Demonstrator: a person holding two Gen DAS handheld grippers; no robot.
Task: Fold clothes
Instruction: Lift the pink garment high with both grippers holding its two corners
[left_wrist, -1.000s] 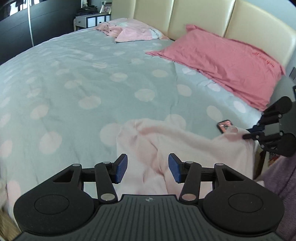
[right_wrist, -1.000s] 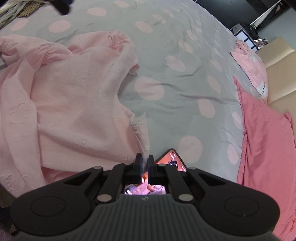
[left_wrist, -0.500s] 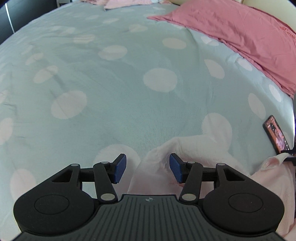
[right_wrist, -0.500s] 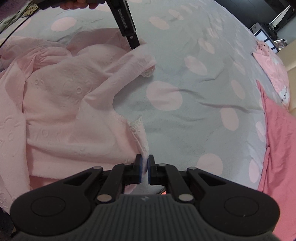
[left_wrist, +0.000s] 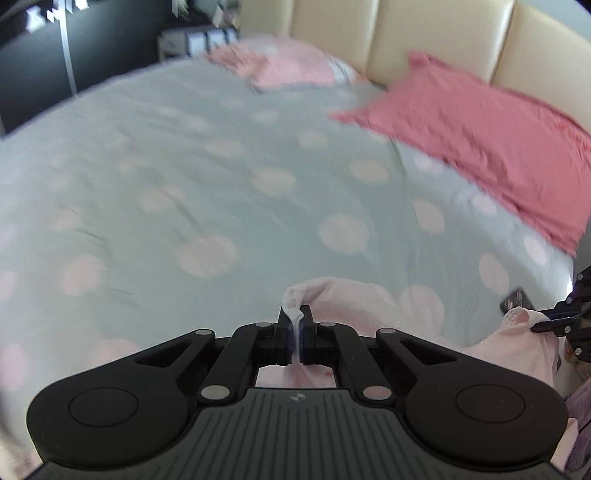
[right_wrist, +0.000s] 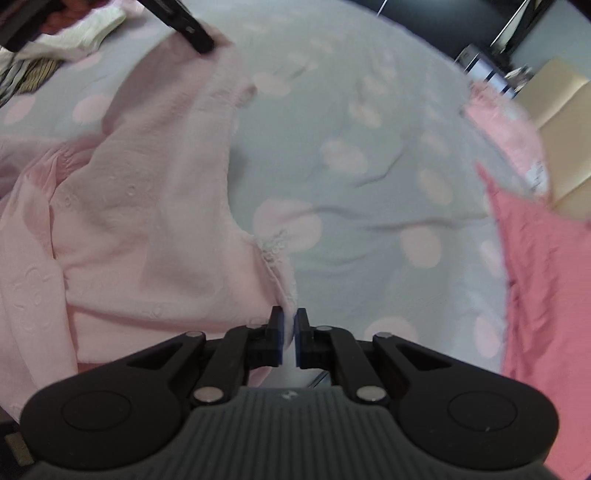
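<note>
A pale pink garment lies stretched across the grey-green polka-dot bedspread. My left gripper is shut on a bunched corner of that garment. In the right wrist view the left gripper shows at the top, pinching the far corner. My right gripper is shut on the lace-trimmed near corner. At the right edge of the left wrist view the right gripper clamps its corner. The cloth hangs taut between the two grips.
A deep pink pillow and a lighter pink one lie by the cream headboard. A phone rests near the bed's right edge. Other clothes are piled at the far left.
My left gripper has shut on the garment's corner; it was open half a second ago. Both grippers have lifted and the cloth has spread out between them.
</note>
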